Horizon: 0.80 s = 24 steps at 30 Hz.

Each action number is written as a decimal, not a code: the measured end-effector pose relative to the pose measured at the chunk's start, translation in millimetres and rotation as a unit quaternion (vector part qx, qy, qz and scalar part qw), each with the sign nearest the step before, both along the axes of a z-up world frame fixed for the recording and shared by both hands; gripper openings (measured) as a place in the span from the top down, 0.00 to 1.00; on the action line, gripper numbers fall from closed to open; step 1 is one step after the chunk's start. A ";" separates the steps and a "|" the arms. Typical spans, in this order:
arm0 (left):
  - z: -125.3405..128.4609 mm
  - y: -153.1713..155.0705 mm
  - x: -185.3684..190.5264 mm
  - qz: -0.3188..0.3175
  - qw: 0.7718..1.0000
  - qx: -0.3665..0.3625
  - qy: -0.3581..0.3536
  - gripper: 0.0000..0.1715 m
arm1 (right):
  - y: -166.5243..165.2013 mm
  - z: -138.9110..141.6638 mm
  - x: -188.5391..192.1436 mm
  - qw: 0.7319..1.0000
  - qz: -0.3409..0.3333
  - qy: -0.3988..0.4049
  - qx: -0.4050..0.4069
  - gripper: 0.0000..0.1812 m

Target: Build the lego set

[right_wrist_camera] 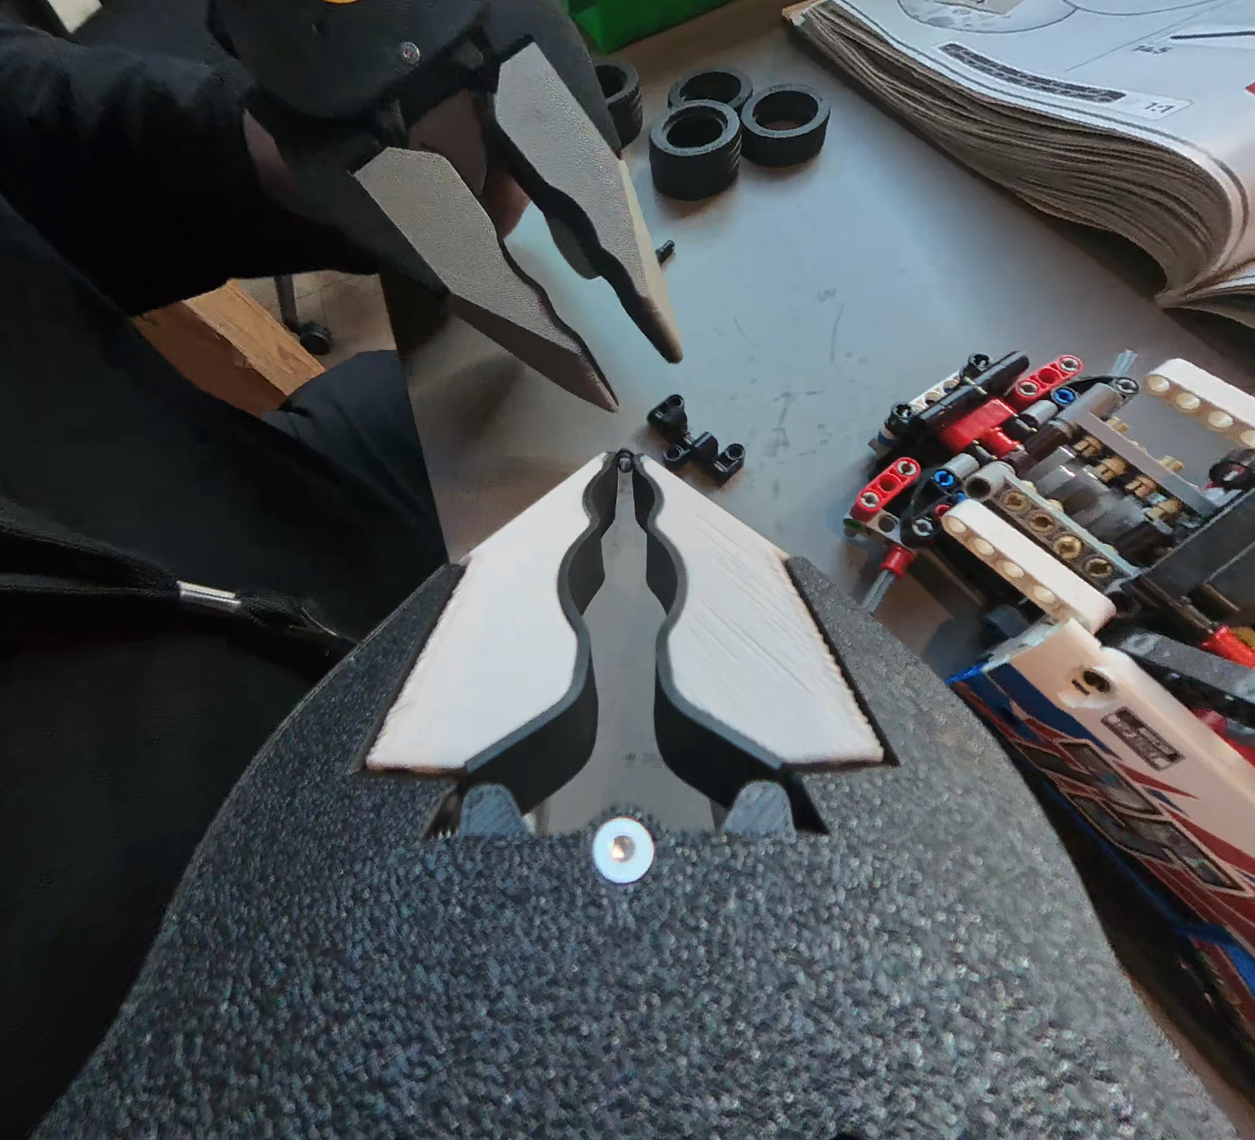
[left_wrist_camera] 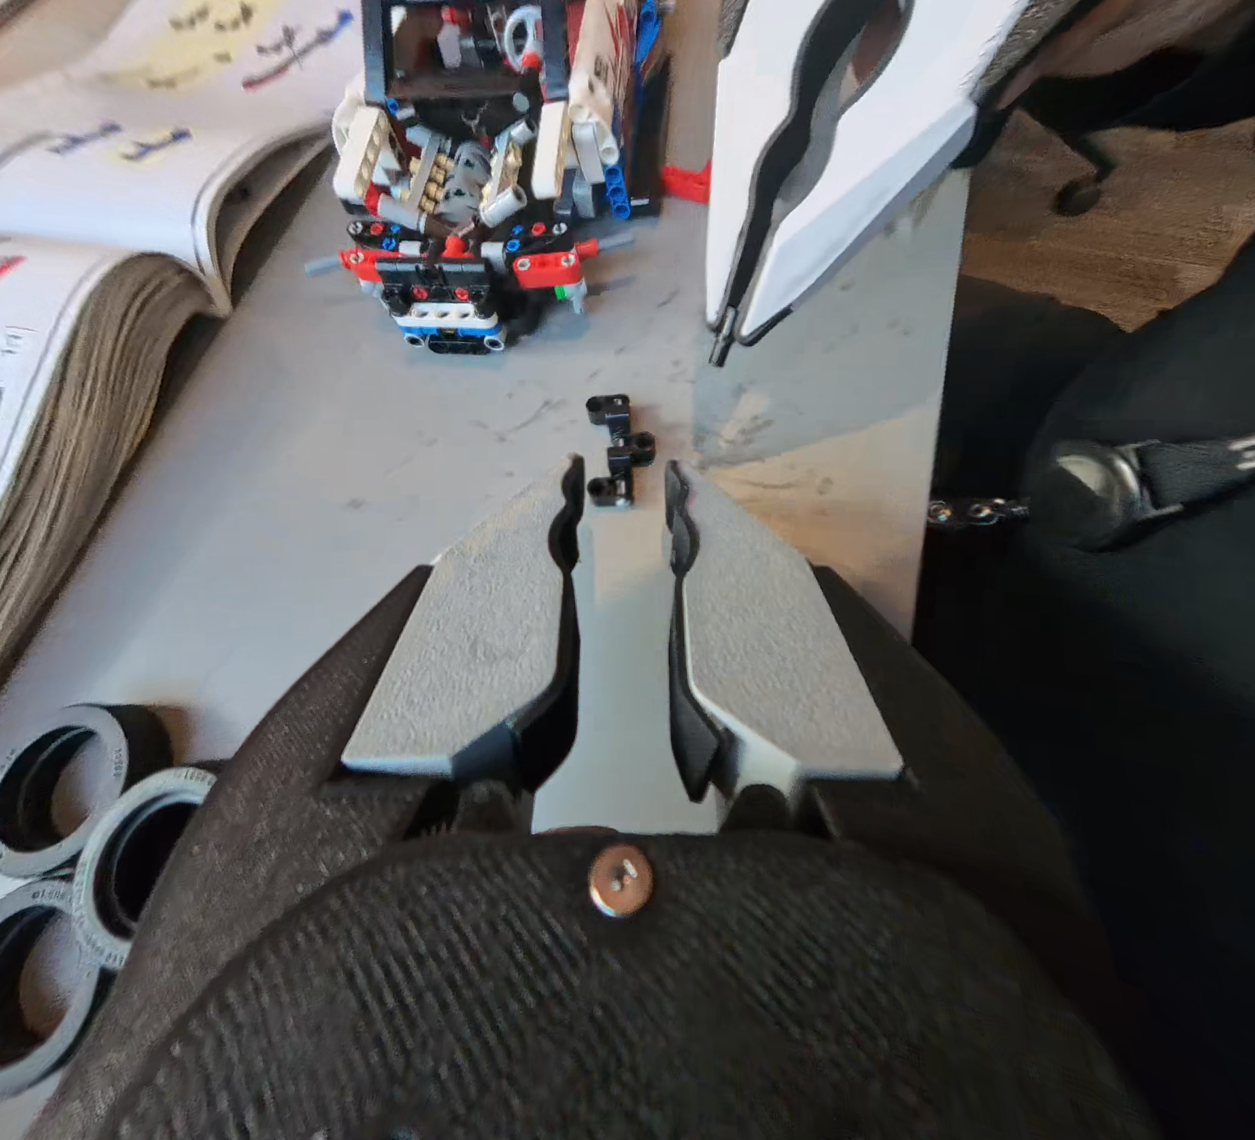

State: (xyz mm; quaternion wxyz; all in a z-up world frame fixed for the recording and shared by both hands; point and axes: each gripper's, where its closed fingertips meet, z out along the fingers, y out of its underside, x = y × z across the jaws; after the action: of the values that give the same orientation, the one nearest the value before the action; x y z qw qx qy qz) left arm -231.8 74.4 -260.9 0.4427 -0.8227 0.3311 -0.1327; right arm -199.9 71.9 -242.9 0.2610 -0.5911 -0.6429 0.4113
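Black connector sub-assy (left_wrist_camera: pixel 619 451) lies flat on the grey table (left_wrist_camera: pixel 421 496), just ahead of the left gripper (left_wrist_camera: pixel 623 470) and just beside the tip of the right gripper (right_wrist_camera: pixel 625 459); the big truck model (left_wrist_camera: pixel 468 156) sits farther back, apart from it. Left tongs are spread, nothing between them, fingertips (left_wrist_camera: pixel 574 476) flanking the near end of the piece. Right tongs are clenched on a small black pin (left_wrist_camera: pixel 720 341) that pokes out past the tip. Step in hand, as I read it: seat that pin into a hole of the black piece w/ the left steadying it. To do it well: close the left on the middle of the piece first, across its narrow width, so it can't skate on the smooth top. Keep it flat or lift only slightly; don't cover the target hole w/ a finger. Bring the pin in square to the hole axis, not at a slant, else it jams or flicks the piece away. Push steady till it seats, then release the right before the left. Tyres (right_wrist_camera: pixel 740 129) and manual (right_wrist_camera: pixel 1059 109) are well clear, no obstruction. Risk: pin is tiny, grip looks marginal, could twist in the tips under load.
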 end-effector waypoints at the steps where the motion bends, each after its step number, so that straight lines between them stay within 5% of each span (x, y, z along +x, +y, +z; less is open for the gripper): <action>1: -2.5 2.3 1.1 -0.008 1.000 -0.016 -0.004 0.87 | 2.7 -1.8 -0.2 1.000 -0.002 -0.009 0.001 0.98; 7: -25.3 6.7 4.1 -0.048 0.993 -0.104 0.008 0.92 | 9.9 -13.7 -8.6 0.997 0.006 -0.061 0.036 0.98; 24: -25.3 14.3 20.9 -0.021 0.993 -0.115 -0.012 0.93 | 15.8 -31.0 -1.9 0.977 0.027 -0.169 0.127 0.98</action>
State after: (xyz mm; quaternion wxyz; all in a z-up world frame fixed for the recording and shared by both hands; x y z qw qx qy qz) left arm -210.9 88.7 -286.2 0.3461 -0.8592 0.3257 -0.1893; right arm -201.8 87.6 -273.9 0.2104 -0.5967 -0.7402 0.2275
